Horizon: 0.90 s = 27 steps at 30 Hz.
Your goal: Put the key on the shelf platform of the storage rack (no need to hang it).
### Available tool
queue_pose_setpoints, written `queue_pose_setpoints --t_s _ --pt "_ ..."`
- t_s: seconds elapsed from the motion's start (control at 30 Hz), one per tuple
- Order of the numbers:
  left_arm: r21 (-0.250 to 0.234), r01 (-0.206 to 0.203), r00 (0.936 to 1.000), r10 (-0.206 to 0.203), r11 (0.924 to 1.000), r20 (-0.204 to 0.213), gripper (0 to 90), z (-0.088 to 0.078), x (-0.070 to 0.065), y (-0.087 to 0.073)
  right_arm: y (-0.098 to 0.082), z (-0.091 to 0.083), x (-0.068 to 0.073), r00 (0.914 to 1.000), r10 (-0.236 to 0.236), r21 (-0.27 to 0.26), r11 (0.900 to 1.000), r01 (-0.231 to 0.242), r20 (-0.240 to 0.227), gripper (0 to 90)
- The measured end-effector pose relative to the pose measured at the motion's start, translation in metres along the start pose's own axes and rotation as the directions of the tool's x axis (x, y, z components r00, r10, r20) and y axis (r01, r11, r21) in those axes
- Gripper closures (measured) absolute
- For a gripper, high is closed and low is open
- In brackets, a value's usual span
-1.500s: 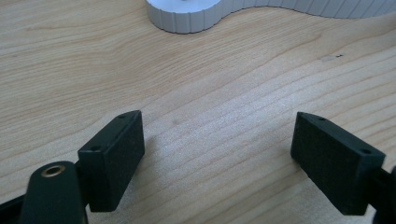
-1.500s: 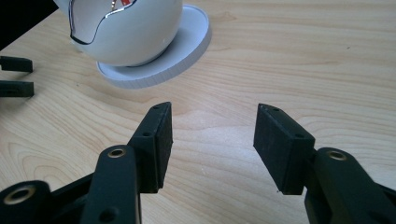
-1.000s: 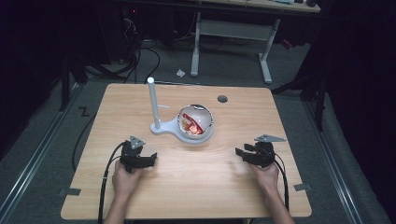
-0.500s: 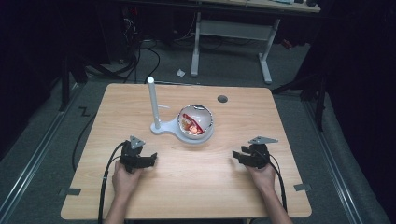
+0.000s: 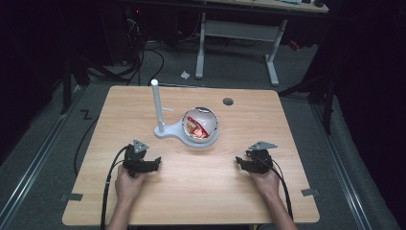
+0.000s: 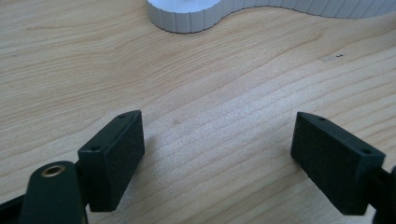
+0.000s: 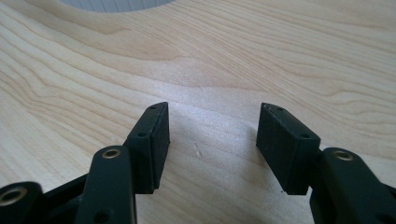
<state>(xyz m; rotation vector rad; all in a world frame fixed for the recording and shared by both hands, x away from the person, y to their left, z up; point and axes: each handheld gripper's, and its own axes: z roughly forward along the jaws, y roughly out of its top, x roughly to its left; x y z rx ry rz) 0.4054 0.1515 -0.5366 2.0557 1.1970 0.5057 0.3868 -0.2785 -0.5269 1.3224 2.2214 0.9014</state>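
Observation:
A white stand (image 5: 165, 129) with an upright post (image 5: 155, 103) sits mid-table. Its base carries a round shiny bowl (image 5: 201, 125) with something red and orange inside. My left gripper (image 5: 154, 163) rests on the wood in front of the stand, to its left. In the left gripper view its jaws (image 6: 219, 123) stand wide open over bare wood, with the stand's ribbed white base (image 6: 187, 16) just ahead. My right gripper (image 5: 239, 164) lies to the front right of the bowl. Its jaws (image 7: 214, 112) are partly open, have just been opening, and hold nothing.
The wooden table (image 5: 201, 191) has a round cable hole (image 5: 228, 101) near its far edge. Black cables trail from both grippers over the front edge. A desk frame (image 5: 239, 33) stands on the grey floor beyond the table.
The right gripper has drifted slightly left and toward the front edge. The left gripper has stayed where it was.

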Motion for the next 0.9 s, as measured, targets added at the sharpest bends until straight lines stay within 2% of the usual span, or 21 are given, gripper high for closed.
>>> queue_pose_setpoints --t_s 0.23,0.9 --pt "0.0 -0.001 1.0 0.001 1.0 0.0 17.8 -0.0001 0.0 0.0 -0.0038 0.0015 0.0006 1.0 -0.004 -0.033 0.999 0.004 0.0 39.3" --pt "0.001 0.001 1.0 -0.001 1.0 0.0 17.8 -0.0001 0.0003 0.0 -0.0037 0.0017 0.0005 1.0 0.0 -0.03 1.0 0.0 0.006 36.6"
